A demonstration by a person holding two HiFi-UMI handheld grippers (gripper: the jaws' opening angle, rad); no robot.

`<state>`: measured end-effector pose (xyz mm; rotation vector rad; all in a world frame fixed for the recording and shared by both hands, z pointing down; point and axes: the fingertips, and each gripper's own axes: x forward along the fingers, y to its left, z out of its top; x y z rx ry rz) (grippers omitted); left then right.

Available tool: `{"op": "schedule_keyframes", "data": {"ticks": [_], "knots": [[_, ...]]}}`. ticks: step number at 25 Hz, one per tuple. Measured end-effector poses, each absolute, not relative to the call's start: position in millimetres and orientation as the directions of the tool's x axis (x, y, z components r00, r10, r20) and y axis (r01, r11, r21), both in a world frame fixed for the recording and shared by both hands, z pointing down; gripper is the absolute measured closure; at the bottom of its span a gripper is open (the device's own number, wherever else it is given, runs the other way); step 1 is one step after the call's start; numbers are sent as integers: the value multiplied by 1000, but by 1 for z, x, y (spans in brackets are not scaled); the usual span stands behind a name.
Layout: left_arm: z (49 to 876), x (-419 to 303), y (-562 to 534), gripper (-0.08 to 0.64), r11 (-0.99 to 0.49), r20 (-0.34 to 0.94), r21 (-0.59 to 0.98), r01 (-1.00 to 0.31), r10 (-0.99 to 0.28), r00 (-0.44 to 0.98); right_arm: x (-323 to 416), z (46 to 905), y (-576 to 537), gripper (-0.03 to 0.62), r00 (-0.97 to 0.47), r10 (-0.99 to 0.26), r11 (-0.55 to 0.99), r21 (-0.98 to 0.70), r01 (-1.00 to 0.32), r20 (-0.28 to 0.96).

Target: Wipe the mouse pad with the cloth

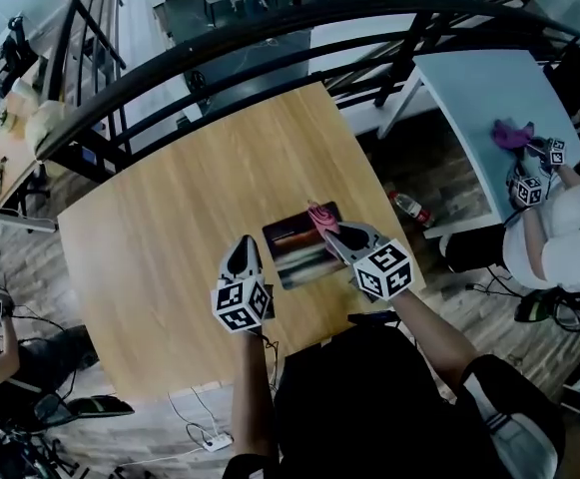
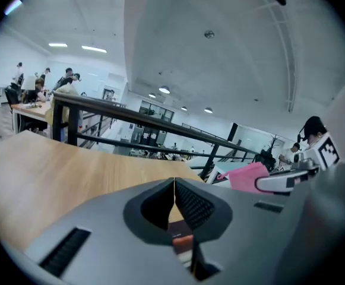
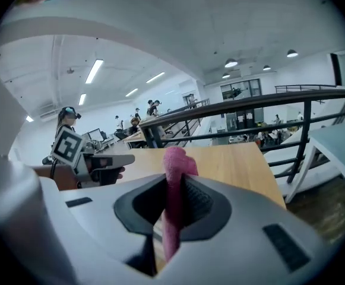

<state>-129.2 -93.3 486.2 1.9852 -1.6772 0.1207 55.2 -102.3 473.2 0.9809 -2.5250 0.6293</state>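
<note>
A dark mouse pad [image 1: 297, 252] with blurred coloured stripes lies on the wooden table [image 1: 170, 238], near its front edge. My right gripper [image 1: 329, 232] is over the pad's far right part, shut on a pink cloth [image 1: 320, 217]. In the right gripper view the cloth [image 3: 173, 183] stands pinched upright between the jaws. My left gripper [image 1: 242, 251] is at the pad's left edge, jaws shut with nothing between them [image 2: 174, 187]. A strip of the pad [image 2: 182, 243] shows beneath its jaws. The left gripper view also catches the pink cloth [image 2: 247, 176].
A black railing [image 1: 270, 43] curves along the table's far side. To the right stands a white table [image 1: 489, 118] where another person [image 1: 559, 238] holds grippers near a purple cloth [image 1: 511, 134]. A bottle [image 1: 409, 208] lies on the floor between the tables. Cables [image 1: 205, 432] trail below the front edge.
</note>
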Motion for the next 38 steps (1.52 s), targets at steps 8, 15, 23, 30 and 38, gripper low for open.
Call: {"op": "schedule_keyframes", "data": {"ticks": [8,15,23,30,38], "knots": [[407,-132,-63,537,-98,270,220,-970,-950,157,50,410,-95,532,-707,-628,654,-272,-706,326],[358,-136,-36,537,-45,153,105,-994,-986,60,61,388,-77,531,-671,-696,632,-226,-741,254],[363,-114,-18,537,-39,115,109,-993,-992,52,63,399,-64,531,-659,-707,626,-207,-752,257],[361,-114,-15,537,-29,111,122,-992,-993,43,67,394,-63,531,-650,-720,622,-190,-759,243],[359,-112,-18,537,-38,106,122,-992,-993,51,67,392,-64,532,-651,-721,624,-189,-759,236]]}}
